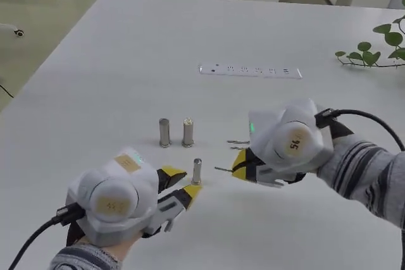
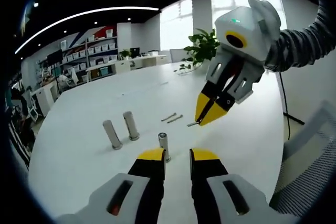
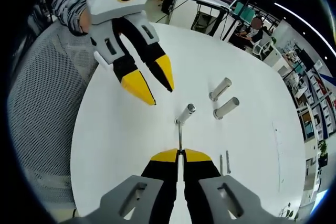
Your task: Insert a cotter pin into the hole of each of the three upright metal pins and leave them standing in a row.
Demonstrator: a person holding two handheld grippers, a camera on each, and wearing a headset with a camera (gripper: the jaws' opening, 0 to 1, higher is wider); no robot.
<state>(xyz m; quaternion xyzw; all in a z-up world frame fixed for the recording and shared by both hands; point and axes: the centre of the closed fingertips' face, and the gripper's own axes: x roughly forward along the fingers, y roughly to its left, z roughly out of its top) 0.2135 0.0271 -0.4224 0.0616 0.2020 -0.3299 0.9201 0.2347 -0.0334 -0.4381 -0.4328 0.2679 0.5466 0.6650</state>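
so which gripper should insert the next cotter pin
Right: the right gripper is shut on a cotter pin aimed at the nearest metal pin; the left gripper is open beside it.

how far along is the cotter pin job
Nothing done: the metal pins look bare. In hand: right gripper holds a cotter pin at the near metal pin, left gripper open by it. Left: all three; two spare cotter pins on the table.

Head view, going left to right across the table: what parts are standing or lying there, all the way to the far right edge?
back-left metal pin → back-right metal pin → nearer metal pin → loose cotter pins → plant
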